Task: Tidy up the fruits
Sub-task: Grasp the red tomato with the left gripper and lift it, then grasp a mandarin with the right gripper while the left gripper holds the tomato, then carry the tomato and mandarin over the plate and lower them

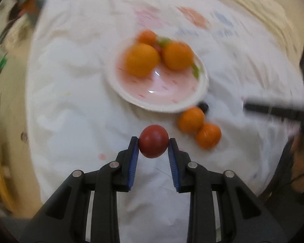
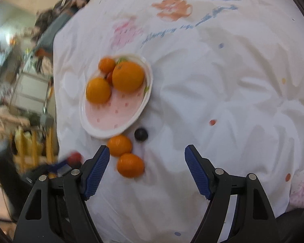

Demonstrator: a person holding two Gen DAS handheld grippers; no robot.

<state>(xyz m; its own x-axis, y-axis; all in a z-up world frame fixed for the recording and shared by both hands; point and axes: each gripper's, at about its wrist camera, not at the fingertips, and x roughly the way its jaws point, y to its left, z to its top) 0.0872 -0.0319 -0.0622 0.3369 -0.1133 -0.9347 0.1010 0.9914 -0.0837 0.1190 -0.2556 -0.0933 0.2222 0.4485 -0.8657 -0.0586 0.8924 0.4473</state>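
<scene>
My left gripper [image 1: 153,141] is shut on a red tomato [image 1: 153,140], held above the white cloth just short of the pink plate [image 1: 164,99]. The plate [image 2: 111,121] holds two large oranges [image 1: 141,59] [image 1: 178,55], a small orange [image 1: 147,36] and a small red fruit [image 2: 109,77]. Two small oranges [image 2: 119,144] [image 2: 130,165] and a dark round fruit [image 2: 141,134] lie on the cloth beside the plate. My right gripper [image 2: 147,154] is open and empty above the cloth, near those two oranges. The left gripper with the tomato [image 2: 75,157] shows blurred at the right view's left edge.
A white printed cloth [image 2: 223,81] covers the table. The right gripper's dark finger [image 1: 273,108] shows at the right of the left wrist view. Cluttered shelves and yellow frames [image 2: 30,137] stand beyond the table's left edge.
</scene>
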